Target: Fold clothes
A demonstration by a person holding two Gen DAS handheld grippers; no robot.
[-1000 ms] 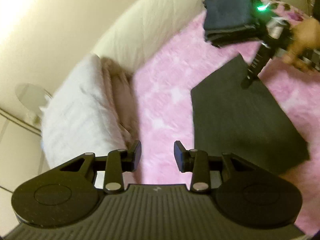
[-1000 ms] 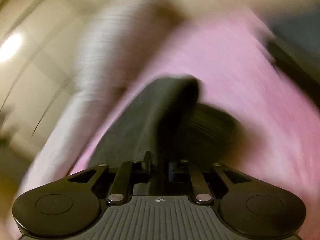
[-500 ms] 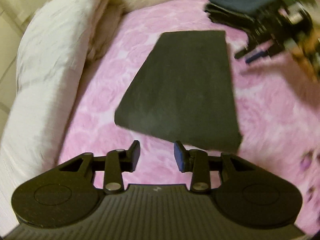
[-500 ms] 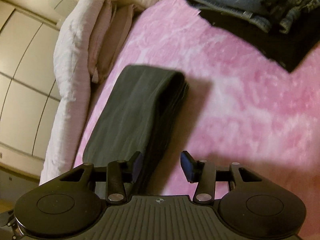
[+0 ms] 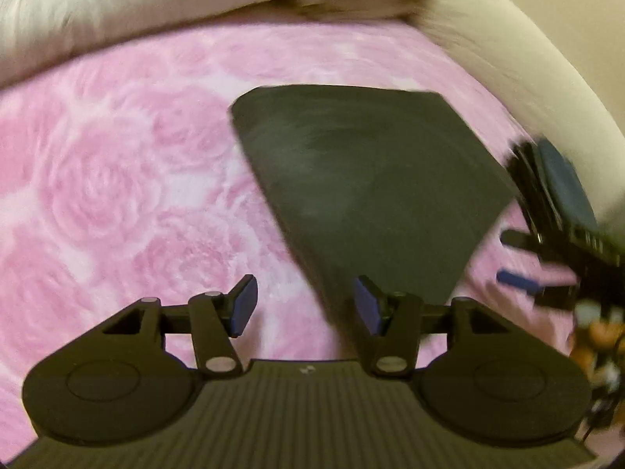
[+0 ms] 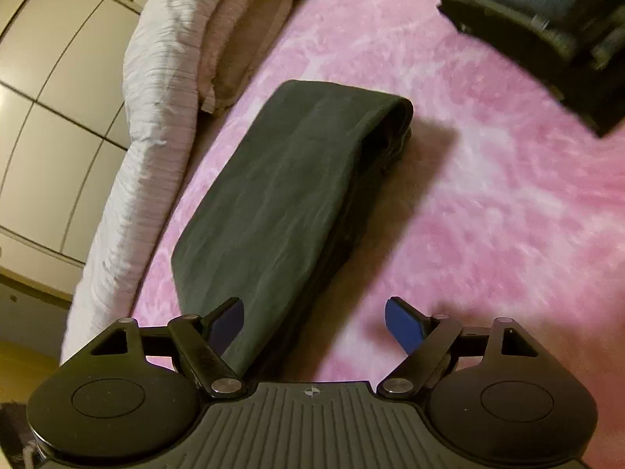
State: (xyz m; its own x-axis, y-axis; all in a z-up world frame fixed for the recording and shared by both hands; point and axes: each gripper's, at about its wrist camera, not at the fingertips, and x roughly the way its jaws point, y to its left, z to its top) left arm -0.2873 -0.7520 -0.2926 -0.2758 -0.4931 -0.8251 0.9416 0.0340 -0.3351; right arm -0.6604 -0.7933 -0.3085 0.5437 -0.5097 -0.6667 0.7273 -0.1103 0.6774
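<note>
Both grippers hang with jaws spread and nothing between them. One folded dark grey garment [image 6: 289,191] lies flat on the pink rose-patterned blanket [image 6: 488,215]. Its near end passes between the fingers of the right gripper [image 6: 314,326], untouched; its near corner lies just ahead of the left gripper [image 5: 304,305]. Beyond the garment's far end sits a stack of folded dark clothes [image 6: 547,19]; beside its long edge lie pale pillows [image 6: 168,78].

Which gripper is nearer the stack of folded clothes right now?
Right. The right gripper sits just in front of the stack of folded clothes, jaws open. The left gripper hangs over the near end of the folded dark garment, farther from the stack.
</note>
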